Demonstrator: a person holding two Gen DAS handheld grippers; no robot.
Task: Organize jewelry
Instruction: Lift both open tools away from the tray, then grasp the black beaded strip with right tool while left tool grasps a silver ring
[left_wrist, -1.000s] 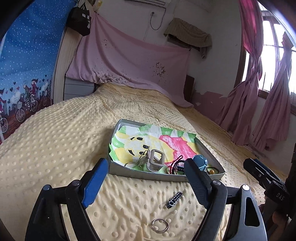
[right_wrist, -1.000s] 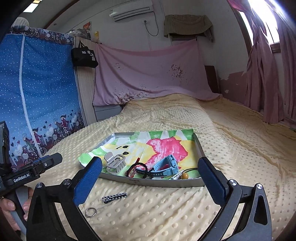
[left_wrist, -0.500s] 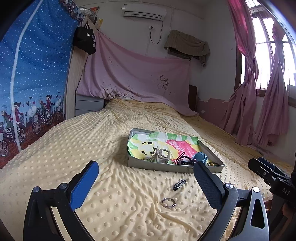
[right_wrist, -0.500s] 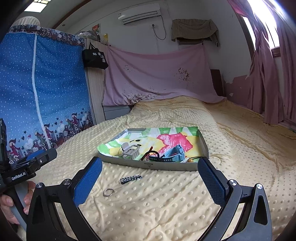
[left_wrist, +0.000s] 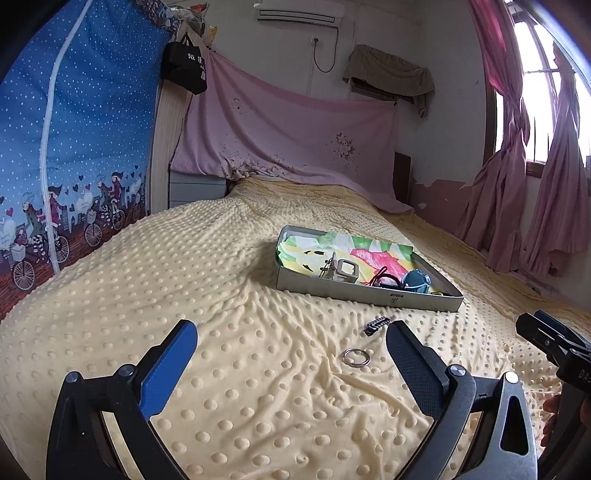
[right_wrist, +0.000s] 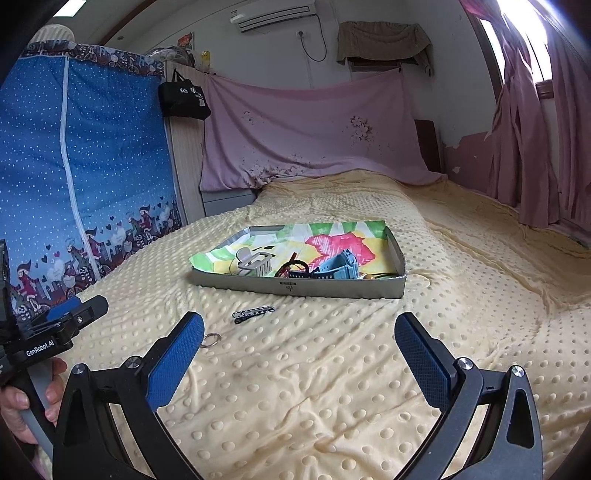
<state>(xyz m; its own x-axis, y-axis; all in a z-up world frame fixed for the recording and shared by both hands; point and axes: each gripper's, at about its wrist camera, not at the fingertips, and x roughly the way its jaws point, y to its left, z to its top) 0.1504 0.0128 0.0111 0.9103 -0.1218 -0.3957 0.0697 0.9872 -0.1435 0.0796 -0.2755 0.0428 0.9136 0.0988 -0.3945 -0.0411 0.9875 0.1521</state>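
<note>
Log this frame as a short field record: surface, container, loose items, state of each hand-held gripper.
surface: yellow dotted blanket
container: grey tray, holding a blue watch and other small pieces
loose items: metal ring and dark clasp on the blanket, outside the tray
left hand-held gripper: open, empty
right hand-held gripper: open, empty

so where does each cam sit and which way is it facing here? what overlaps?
Left wrist: sits on the left tool, low over the bed, facing the headboard wall; sees the tray, ring and dark clasp; both its fingers show, plus the right tool's edge at far right.
Right wrist: sits on the right tool, same heading, further right; sees the tray head-on; its fingers show, plus the left tool's body and the hand holding it at far left.
Shared: tray, ring, clasp, yellow blanket.
</note>
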